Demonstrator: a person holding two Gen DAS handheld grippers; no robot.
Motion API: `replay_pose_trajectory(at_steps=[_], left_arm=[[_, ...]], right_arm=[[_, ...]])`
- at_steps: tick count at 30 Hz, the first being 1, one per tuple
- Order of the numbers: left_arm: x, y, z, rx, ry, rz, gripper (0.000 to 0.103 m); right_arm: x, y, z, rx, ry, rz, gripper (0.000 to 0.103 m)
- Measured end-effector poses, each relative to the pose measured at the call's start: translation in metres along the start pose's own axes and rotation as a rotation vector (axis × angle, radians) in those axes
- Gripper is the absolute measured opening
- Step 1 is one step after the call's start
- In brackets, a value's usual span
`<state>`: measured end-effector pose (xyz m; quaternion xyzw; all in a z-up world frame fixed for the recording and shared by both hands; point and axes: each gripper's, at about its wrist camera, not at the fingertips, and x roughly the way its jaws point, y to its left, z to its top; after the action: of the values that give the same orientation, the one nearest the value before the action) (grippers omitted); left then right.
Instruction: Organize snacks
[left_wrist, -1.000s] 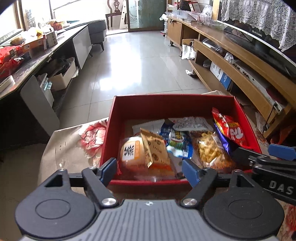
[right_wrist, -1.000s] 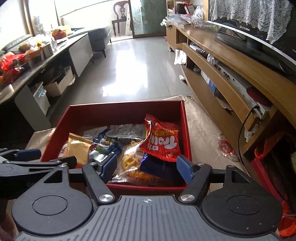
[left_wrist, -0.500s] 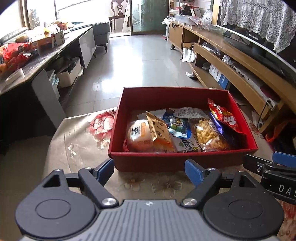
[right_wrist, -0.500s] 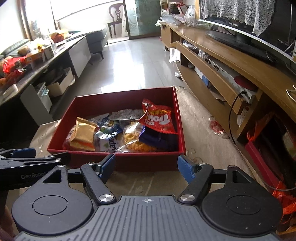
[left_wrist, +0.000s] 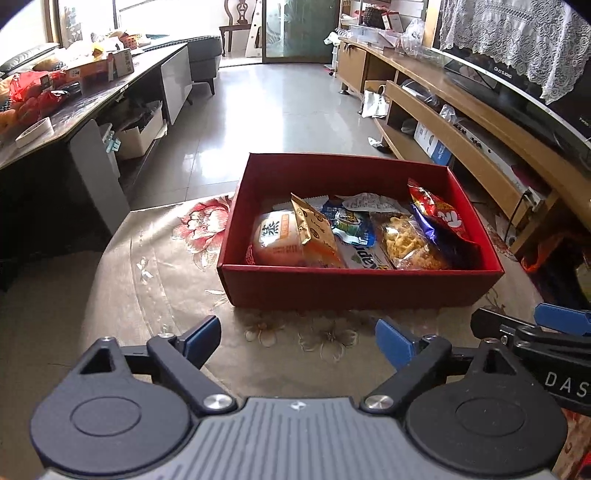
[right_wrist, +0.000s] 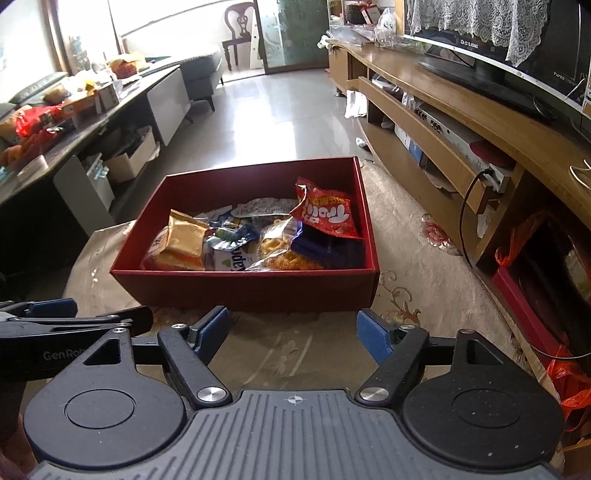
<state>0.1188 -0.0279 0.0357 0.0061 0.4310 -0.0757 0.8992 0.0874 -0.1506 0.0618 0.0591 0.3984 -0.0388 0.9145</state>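
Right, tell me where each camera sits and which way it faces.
Left wrist: on the left gripper, angled down at the red box of snacks; open blue fingers, right gripper's tip at right.
Right wrist: on the right gripper, same downward look; open fingers, left gripper's tip at left.
Shared: the box, the floral tablecloth, each other's gripper.

Matt cardboard box (left_wrist: 354, 291) — glossy wrappers (left_wrist: 436, 218)

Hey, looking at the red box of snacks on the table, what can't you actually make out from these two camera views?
- Box floor near its front: both views, hidden by the front wall.
- Lower snacks: both views, buried under the gold packet and red bag.
- Blue pack wording: left view, too small and crumpled.
- Right gripper: left view, cut off by the right edge.
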Motion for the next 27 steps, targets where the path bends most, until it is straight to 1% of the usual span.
replay_pose_trajectory(at_steps=[4, 10, 14, 18, 27], left_arm=[[-0.004, 0.001, -0.003, -0.005, -0.002, -0.008, 0.092], [-0.006, 0.001, -0.007, -0.01, 0.009, -0.041, 0.093], [-0.007, 0.004, -0.01, -0.04, 0.019, -0.06, 0.095], [-0.007, 0.005, -0.013, -0.044, 0.018, -0.05, 0.098], [-0.009, 0.01, -0.02, -0.055, 0.027, -0.03, 0.098]], right_arm=[[-0.004, 0.0, -0.003, -0.003, 0.0, 0.003, 0.082], [-0.009, 0.0, -0.007, -0.006, -0.005, 0.003, 0.082], [-0.01, -0.002, -0.008, -0.002, -0.005, -0.002, 0.082], [-0.01, -0.003, -0.008, -0.001, -0.005, -0.001, 0.082], [-0.01, 0.002, -0.013, -0.023, 0.007, 0.004, 0.082]])
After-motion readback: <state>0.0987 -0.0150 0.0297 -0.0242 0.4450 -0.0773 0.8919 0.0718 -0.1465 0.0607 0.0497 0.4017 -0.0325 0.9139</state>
